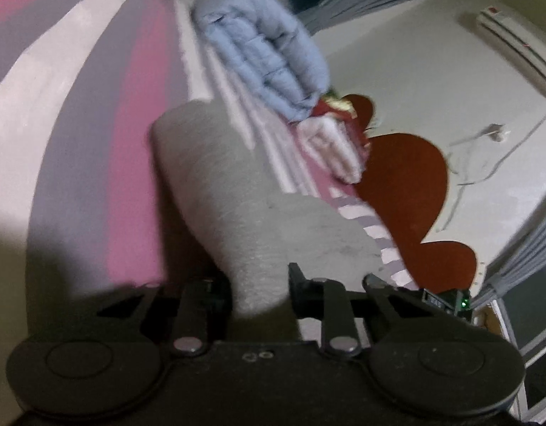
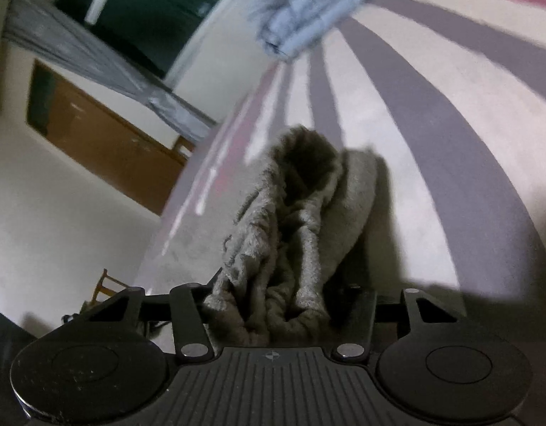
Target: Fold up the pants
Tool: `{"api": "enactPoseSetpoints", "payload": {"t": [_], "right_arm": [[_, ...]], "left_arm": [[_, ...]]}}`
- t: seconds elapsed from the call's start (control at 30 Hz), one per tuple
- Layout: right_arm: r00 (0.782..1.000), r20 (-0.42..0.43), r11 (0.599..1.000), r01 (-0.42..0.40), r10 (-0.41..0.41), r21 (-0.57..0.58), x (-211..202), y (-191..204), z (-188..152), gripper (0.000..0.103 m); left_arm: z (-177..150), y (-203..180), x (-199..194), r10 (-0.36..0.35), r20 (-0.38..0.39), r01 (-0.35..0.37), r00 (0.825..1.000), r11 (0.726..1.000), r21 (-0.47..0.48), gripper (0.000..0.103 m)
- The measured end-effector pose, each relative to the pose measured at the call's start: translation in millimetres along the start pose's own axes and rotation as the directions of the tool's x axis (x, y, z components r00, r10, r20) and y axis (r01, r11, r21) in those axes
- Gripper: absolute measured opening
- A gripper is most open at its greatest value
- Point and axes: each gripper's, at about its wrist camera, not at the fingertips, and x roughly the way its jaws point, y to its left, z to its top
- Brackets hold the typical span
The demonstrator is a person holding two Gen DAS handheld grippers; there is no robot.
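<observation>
Both my wrist cameras look closely along my jaws, sharing the grey pants (image 1: 237, 191) on the striped bed (image 2: 432, 113).

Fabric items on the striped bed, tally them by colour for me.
Grey: 1, the pants
Light blue: 1, a folded quilted blanket
White and pink: 1, a folded cloth
Total: 3

Grey fleecy pants (image 1: 237, 191) — bunched, lying on the striped bed
</observation>
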Motion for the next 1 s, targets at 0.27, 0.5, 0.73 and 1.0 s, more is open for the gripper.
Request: {"api": "enactPoseSetpoints", "payload": {"t": [0.27, 0.5, 0.73, 1.0], "right_arm": [[0.997, 0.002, 0.992, -0.080, 0.080, -0.099, 71, 27, 69, 0.051], [0.970, -0.062, 0.965, 0.227, -0.237, -0.132, 153, -23, 77, 0.103], [0.979, 0.007, 0.964, 0.203, -0.205, -0.171, 117, -18, 68, 0.103], [0.927, 0.165, 0.864, 0.374, -0.337, -0.337, 15, -8, 4, 0.103]], "left_arm": [[85, 3, -5, 0.089, 0.079, -0.095, 0.993, 0.992, 0.083, 0.016], [77, 26, 48, 0.531, 0.130, -0.545, 0.837, 0.793, 0.272, 0.090], [48, 3, 18, 0.585, 0.272, -0.644, 0.764, 0.714, 0.275, 0.094], [-29, -34, -72, 0.643, 0.402, -0.750, 0.651, 0.628, 0.209, 0.097]]}}
